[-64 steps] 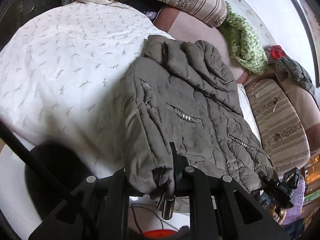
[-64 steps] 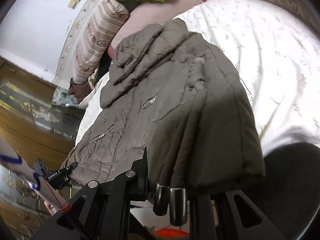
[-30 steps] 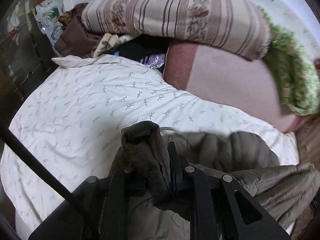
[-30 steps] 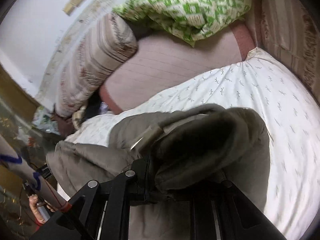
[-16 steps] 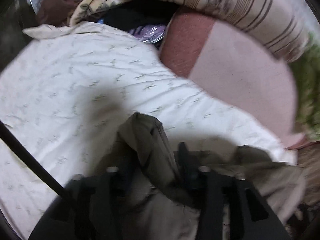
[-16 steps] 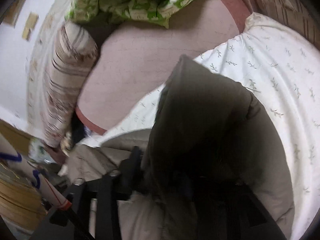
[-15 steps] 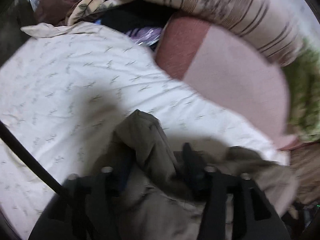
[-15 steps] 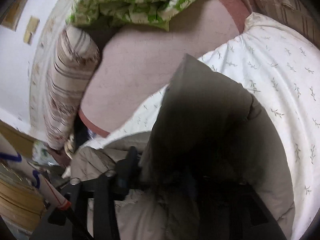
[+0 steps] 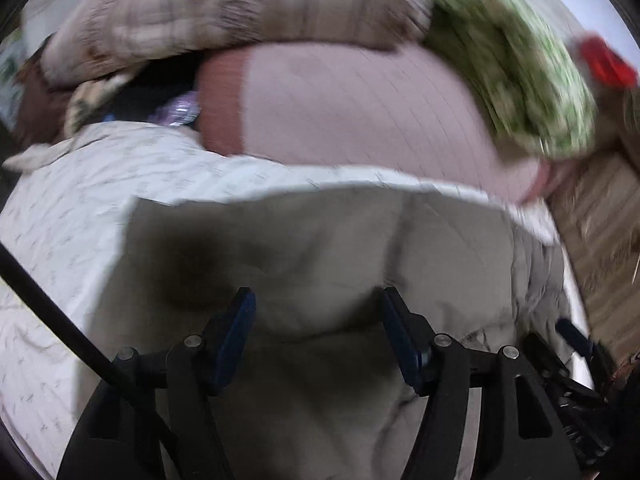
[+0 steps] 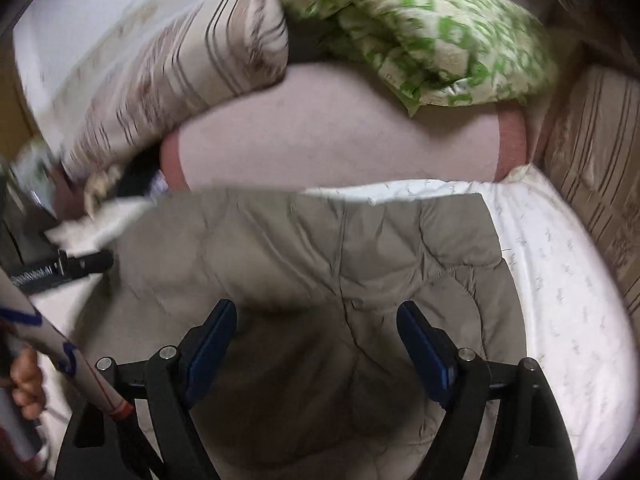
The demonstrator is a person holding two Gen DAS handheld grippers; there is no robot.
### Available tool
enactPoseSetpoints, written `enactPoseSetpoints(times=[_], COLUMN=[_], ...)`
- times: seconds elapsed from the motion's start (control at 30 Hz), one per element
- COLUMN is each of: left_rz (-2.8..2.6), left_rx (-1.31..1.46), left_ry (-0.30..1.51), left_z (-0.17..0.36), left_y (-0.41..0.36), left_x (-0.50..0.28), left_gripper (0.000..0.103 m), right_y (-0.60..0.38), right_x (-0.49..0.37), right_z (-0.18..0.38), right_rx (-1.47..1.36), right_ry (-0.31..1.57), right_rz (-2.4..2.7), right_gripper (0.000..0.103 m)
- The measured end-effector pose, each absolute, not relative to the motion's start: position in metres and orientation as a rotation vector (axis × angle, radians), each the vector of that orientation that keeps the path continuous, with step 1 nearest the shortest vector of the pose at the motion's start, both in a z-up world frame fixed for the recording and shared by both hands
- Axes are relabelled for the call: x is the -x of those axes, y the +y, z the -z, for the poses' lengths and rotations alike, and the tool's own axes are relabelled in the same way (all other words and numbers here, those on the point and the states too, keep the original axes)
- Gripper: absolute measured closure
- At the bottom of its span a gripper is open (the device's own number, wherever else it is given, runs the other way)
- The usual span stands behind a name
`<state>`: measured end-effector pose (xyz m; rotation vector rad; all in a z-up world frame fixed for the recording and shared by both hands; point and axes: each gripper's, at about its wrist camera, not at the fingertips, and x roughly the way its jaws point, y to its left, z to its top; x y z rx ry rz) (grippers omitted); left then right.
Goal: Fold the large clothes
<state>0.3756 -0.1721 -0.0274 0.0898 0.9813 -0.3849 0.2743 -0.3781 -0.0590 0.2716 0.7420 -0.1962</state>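
Observation:
A grey-green quilted jacket (image 9: 320, 248) lies folded over on the white patterned bed sheet (image 9: 60, 208). In the left wrist view it fills the lower middle, its folded edge toward the pillows. My left gripper (image 9: 316, 300) is open just above it and holds nothing. In the right wrist view the same jacket (image 10: 320, 248) lies under my right gripper (image 10: 316, 312), which is open and empty. The left gripper's tip (image 10: 60, 268) shows at the jacket's left edge.
A pink bolster (image 9: 360, 108) lies behind the jacket, with a striped pillow (image 9: 224, 4) and a green patterned quilt (image 10: 420, 28) stacked on it. A striped cushion (image 10: 596, 148) stands at the right. The white sheet (image 10: 560, 280) extends right of the jacket.
Both grippers carried the jacket's lower edge forward over the rest, then opened and let it go. The jacket now lies folded in half.

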Motion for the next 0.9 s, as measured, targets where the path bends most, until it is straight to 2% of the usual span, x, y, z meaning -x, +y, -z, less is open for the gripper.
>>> enactPoseSetpoints(times=[0.13,0.33,0.63,0.9], left_rz=[0.307,0.250,0.223,0.206], left_rx=[-0.184,-0.175,-0.189,-0.212], left_ry=[0.982,0.958,0.932,0.926], left_z=[0.063,0.083,0.098,0.100], left_y=[-0.198,-0.206,-0.219,-0.221], left_x=[-0.386,-0.417,-0.453,-0.451], left_gripper=[0.038,0.027,0.026,0.025], right_y=[-0.386,-0.419,-0.439,-0.442], right_x=[-0.289,-0.312,-0.354,-0.357], right_z=[0.089,0.112,0.129,0.136], right_rx=[-0.222,-0.324,-0.377,-0.399], right_ry=[0.780,0.795,0.812,0.797], right_rz=[0.251,0.240,0.228,0.221], right_gripper=[0.017,0.016,0.010,0.009])
